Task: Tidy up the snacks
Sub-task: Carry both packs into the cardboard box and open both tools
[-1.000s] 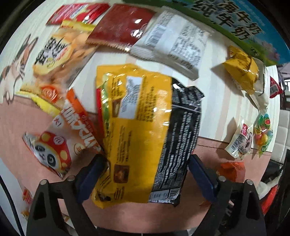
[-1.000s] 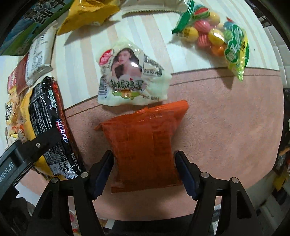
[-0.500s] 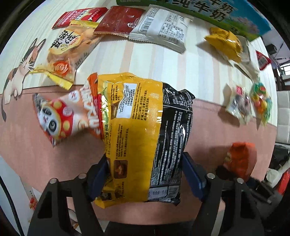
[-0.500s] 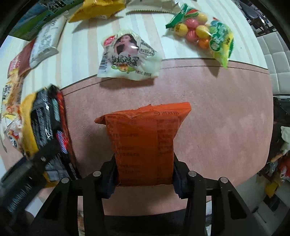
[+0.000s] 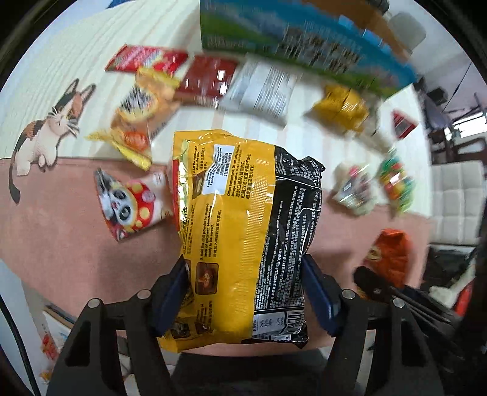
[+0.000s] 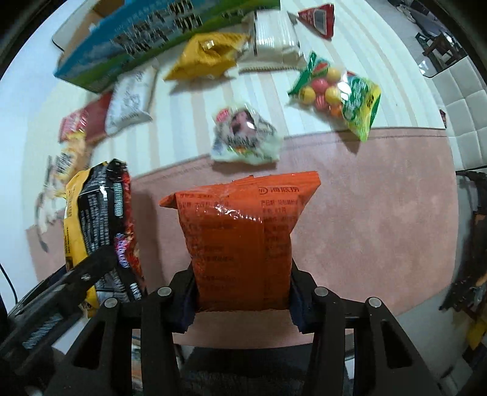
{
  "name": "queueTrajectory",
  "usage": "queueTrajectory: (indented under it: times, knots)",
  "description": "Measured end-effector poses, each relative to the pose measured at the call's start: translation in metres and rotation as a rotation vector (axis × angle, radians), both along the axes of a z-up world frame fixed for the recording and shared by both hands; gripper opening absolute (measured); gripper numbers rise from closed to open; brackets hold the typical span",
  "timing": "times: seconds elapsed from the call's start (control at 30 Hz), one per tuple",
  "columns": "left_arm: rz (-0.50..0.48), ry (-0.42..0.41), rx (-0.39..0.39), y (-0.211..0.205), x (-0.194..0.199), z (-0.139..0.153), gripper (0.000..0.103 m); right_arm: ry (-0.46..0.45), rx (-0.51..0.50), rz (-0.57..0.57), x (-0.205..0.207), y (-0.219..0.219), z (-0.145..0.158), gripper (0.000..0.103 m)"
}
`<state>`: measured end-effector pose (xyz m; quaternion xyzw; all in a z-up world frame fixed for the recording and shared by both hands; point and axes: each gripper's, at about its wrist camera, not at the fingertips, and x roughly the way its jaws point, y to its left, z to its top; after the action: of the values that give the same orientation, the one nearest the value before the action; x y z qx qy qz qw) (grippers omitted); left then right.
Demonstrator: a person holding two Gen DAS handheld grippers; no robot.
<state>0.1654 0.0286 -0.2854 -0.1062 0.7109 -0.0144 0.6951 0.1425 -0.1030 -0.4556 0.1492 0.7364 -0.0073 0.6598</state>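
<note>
Surface: a mat (image 6: 380,213) with a pink band nearest the cameras, a cream striped band beyond it and a printed cat (image 5: 48,134).
Pink band: panda packet (image 5: 131,204).
Across the border: egg snack packet (image 6: 246,137); orange-yellow packet (image 5: 137,121).
Cream band: candy-ball bag (image 6: 338,97), yellow pouch (image 6: 210,54), white packet (image 6: 275,39), red triangular packet (image 6: 318,18), white-backed packet (image 5: 261,91), two red packets (image 5: 210,76), blue-green box (image 5: 304,39).
</note>
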Motion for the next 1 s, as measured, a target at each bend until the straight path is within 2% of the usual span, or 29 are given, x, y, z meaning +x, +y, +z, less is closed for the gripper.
queueTrajectory:
  times: [0.03,0.17,0.2,0.33,0.43,0.57,0.7,0.73,0.9,1.0]
  knots:
    - [0.012,-0.018,-0.019,0.004,0.003,0.012,0.069,-0.010,0.015,-0.003,0.011,-0.003,0.018,0.051]
    - [0.024,-0.091,-0.039,0.013,0.022,0.054,0.069,-0.077,0.084,-0.011,0.047,-0.015,0.050,0.051]
    - [0.025,-0.107,-0.044,0.013,0.027,0.065,0.069,-0.093,0.100,-0.013,0.058,-0.005,0.056,0.051]
    - [0.014,-0.161,-0.053,0.011,0.074,0.094,0.069,-0.177,0.145,0.004,0.110,-0.008,0.097,0.051]
    - [0.003,-0.184,-0.059,0.010,0.118,0.104,0.069,-0.225,0.173,0.023,0.156,-0.012,0.123,0.051]
    - [-0.010,-0.196,-0.037,0.011,0.193,0.095,0.069,-0.269,0.165,0.057,0.228,-0.013,0.137,0.051]
    - [-0.004,-0.151,-0.026,0.004,0.262,0.071,0.069,-0.265,0.141,0.106,0.302,-0.011,0.120,0.051]
    - [-0.001,-0.140,-0.029,0.003,0.280,0.075,0.069,-0.253,0.139,0.109,0.315,-0.012,0.113,0.051]
    - [0.001,-0.053,-0.026,0.003,0.360,0.037,0.069,-0.167,0.110,0.148,0.389,-0.013,0.053,0.051]
    - [0.008,-0.005,-0.024,0.001,0.390,0.005,0.069,-0.126,0.098,0.164,0.414,-0.013,0.020,0.051]
